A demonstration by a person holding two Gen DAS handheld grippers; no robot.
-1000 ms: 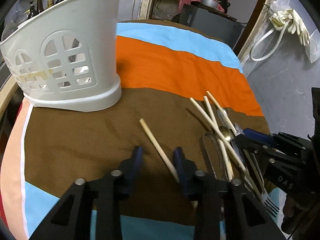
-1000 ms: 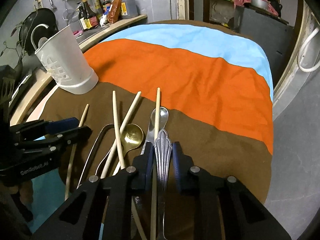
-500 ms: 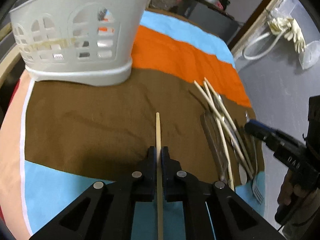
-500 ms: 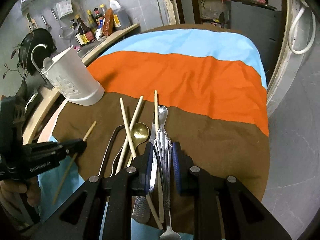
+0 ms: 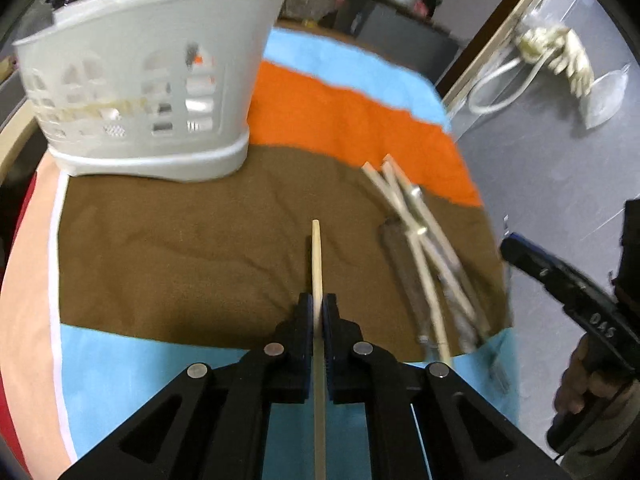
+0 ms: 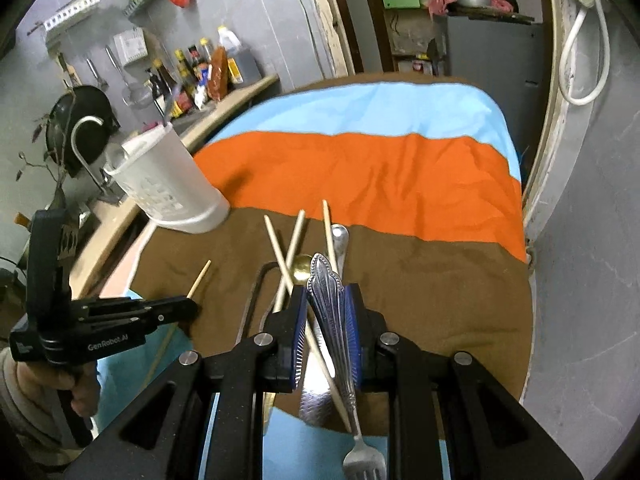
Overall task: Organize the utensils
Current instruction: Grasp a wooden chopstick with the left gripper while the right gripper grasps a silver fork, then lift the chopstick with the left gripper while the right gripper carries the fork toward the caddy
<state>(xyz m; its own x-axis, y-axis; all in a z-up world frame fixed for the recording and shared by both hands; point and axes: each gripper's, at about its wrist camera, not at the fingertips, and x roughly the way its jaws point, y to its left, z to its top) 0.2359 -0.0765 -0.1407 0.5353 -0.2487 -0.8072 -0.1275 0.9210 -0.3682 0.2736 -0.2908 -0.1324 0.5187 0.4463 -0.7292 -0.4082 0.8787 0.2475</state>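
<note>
Being clamped: a chopstick in the left claw, a fork handle in the right claw.

On the side of the left claw, seen from your right wrist camera, you can read "GenRobot.AI" in white letters on the black body. From your left wrist camera, the right claw carries small white characters on its black arm; they show upside down and blurred and look like "DAS", though you cannot be sure of them. The labels on the bottles on the far shelf are too small for you to read.
</note>
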